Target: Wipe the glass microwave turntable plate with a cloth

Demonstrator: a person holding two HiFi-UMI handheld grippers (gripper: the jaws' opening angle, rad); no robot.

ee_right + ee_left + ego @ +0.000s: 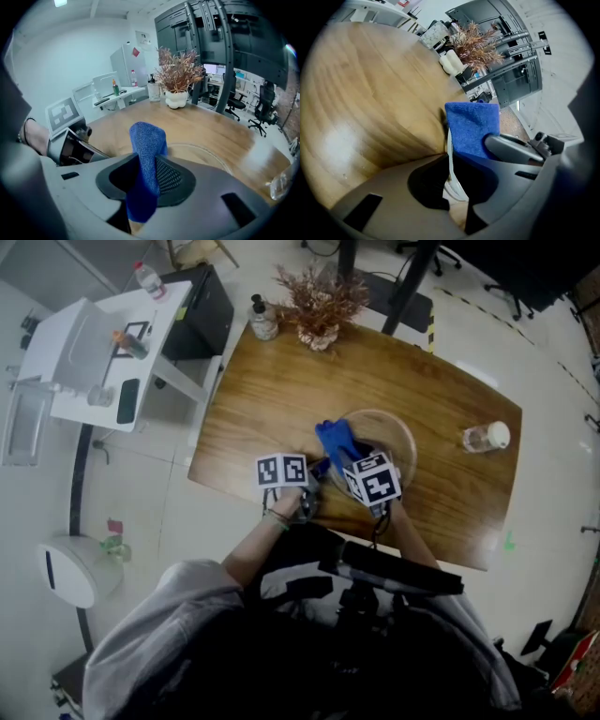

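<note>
The round glass turntable plate point(394, 432) lies on the wooden table point(281, 390) just ahead of me. My left gripper point(317, 476) is at the plate's near left rim. In the left gripper view its jaws point(449, 161) are shut on the thin glass edge point(449, 143). A blue cloth point(336, 440) stands up between the jaws of my right gripper point(354, 457), over the plate's near left part. In the right gripper view the cloth point(147, 140) is pinched in that gripper point(143, 164), with the plate point(208, 157) beyond it.
A dried plant in a white pot point(321, 306) and a soap dispenser point(262, 320) stand at the table's far edge. A clear bottle with a white cap point(485, 437) lies to the right of the plate. A white side table point(98, 352) with bottles stands to the left.
</note>
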